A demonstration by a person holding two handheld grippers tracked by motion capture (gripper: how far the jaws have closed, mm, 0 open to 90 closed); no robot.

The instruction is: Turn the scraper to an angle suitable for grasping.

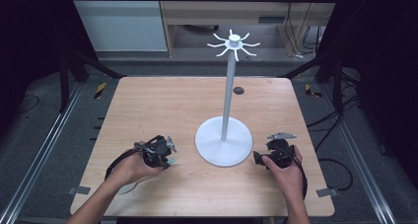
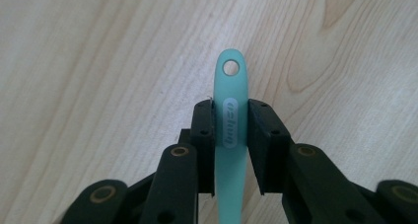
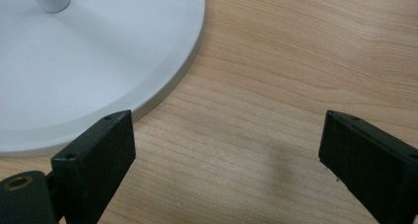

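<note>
A white stand (image 1: 225, 96) with a round base (image 1: 213, 150) and hook arms (image 1: 233, 44) at its top rises from the middle of the wooden table (image 1: 162, 105). My left gripper (image 1: 170, 161) sits left of the base, shut on a teal handle (image 2: 230, 125) with a round hole at its tip; the rest of that tool is hidden behind the jaws. My right gripper (image 1: 256, 158) rests just right of the base, open, with bare wood between its fingers (image 3: 98, 155). The base rim (image 3: 162, 93) lies close to its left finger.
A small dark round spot (image 1: 238, 90) marks the table behind the stand. Metal rails (image 1: 44, 150) run along both sides of the table, with cables (image 1: 335, 165) on the floor at the right. Open wood stretches across the table's back and front.
</note>
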